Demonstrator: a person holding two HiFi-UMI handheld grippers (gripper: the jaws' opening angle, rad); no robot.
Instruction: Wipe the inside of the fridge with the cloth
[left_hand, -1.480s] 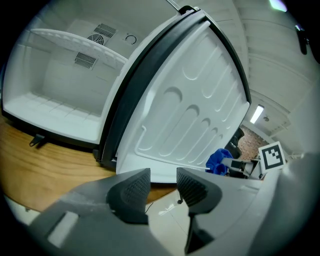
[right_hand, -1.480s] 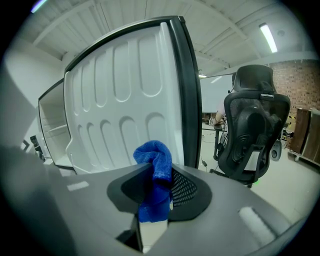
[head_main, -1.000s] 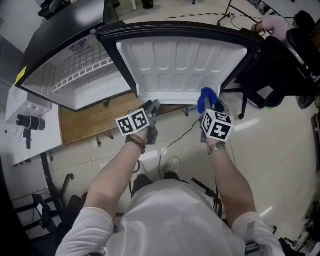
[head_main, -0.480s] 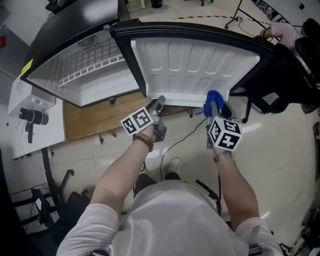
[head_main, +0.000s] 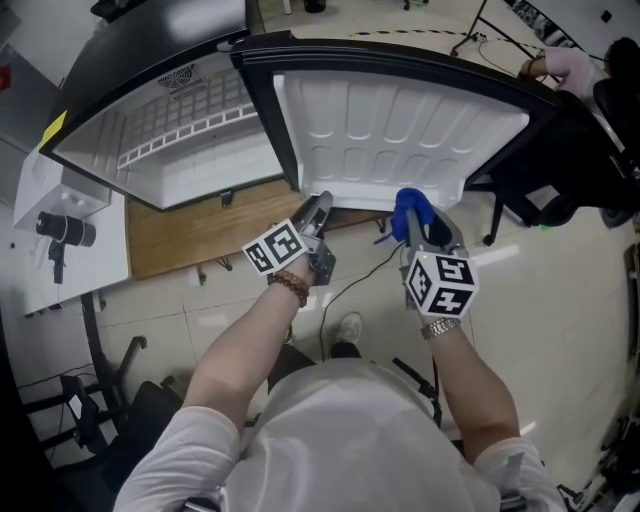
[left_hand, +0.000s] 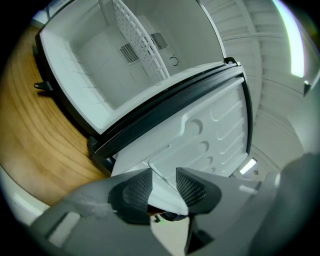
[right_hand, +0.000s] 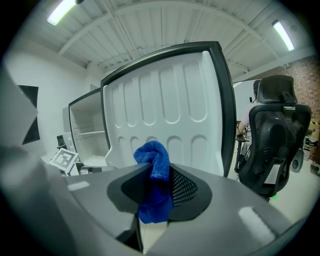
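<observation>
The black fridge (head_main: 190, 150) sits on a wooden surface (head_main: 185, 240) with its white-lined door (head_main: 400, 120) swung wide open. The left gripper (left_hand: 164, 186) has the door's lower corner between its jaws, which have just been closing and now pinch it. The right gripper (right_hand: 160, 187), near it in front of the door, is clamped on the blue cloth (right_hand: 152, 155), whose bunched end pokes out past the pads, outside the fridge
</observation>
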